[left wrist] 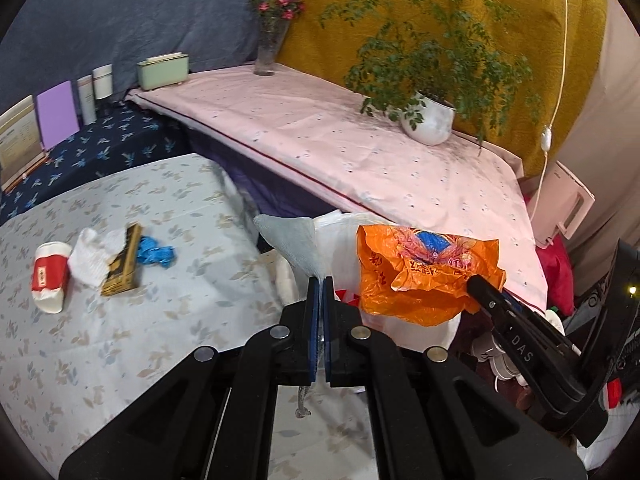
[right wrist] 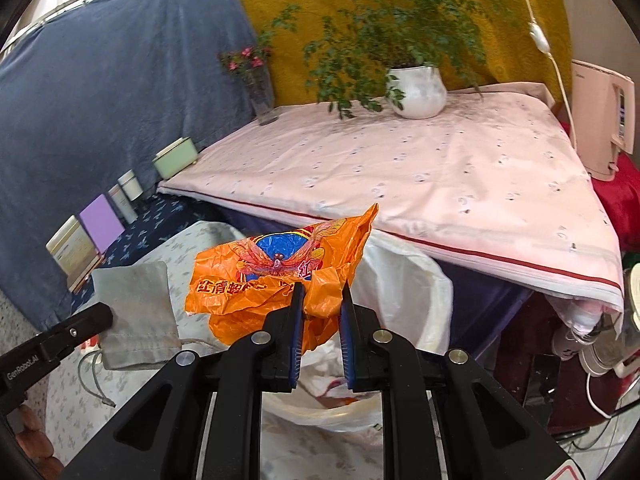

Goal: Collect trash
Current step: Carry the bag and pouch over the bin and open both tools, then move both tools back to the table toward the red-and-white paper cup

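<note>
Free room: bare floral tablecloth (left wrist: 120, 344) at lower left of the left wrist view. Obstacles there, left of centre, clustered and touching: paper cup (left wrist: 50, 278), white tissue (left wrist: 90, 260), brown carton (left wrist: 124, 262), blue glove (left wrist: 154, 252). Free room: pink cloth surface (right wrist: 420, 168), centre of the right wrist view. Obstacles along its far edge: potted plant (right wrist: 416, 92), flower vase (right wrist: 262, 100).

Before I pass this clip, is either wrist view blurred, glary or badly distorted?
Left wrist view: mostly sharp, though the floral-print tablecloth smears slightly at its far corner; strong fisheye bend with dark corners; a small light glint at the right edge. Right wrist view: the crumpled orange plastic bag is crisp, lighting is even, and the pink sheet's edge bows.
</note>
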`<state>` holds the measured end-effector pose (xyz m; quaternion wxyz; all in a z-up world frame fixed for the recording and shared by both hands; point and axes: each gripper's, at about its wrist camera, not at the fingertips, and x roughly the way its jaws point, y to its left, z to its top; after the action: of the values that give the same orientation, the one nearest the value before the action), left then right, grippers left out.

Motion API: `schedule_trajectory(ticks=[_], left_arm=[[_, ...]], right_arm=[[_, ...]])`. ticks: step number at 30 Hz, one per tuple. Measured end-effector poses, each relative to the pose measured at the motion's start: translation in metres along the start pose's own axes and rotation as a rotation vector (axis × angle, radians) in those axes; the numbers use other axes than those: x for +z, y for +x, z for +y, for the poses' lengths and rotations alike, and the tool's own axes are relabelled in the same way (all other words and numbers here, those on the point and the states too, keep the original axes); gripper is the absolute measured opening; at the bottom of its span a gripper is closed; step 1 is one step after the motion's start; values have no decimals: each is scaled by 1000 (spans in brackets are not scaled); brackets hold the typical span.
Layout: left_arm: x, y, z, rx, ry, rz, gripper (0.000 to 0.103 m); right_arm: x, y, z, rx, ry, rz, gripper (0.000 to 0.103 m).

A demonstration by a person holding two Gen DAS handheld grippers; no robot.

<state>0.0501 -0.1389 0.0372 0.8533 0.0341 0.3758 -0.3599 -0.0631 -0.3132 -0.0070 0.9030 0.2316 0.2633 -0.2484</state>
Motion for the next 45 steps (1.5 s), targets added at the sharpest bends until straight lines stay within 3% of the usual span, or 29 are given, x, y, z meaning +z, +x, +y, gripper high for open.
schedule_trajectory(ticks=[14, 16, 18, 30, 34, 37, 45], left_arm=[[9, 58, -28, -95, 29, 82, 4], [9, 62, -24, -91, 17, 87, 11], [8, 62, -20, -75, 6, 81, 39], [5, 55, 15, -15, -59, 71, 42], [2, 51, 26, 11, -87, 62, 52], [0, 47, 35, 36, -102, 52, 58], [-9, 32, 67, 97, -179, 30, 69]], right_arm=[[5, 10, -40, -85, 49, 5, 15], [5, 12, -41, -84, 49, 11, 15], [5, 16, -39, -81, 44, 15, 15], [5, 32, -14, -40, 10, 38, 16], [3, 40, -3, -26, -7, 53, 24], [2, 41, 6, -15, -20, 53, 41], [0, 34, 31, 18, -58, 47, 45]])
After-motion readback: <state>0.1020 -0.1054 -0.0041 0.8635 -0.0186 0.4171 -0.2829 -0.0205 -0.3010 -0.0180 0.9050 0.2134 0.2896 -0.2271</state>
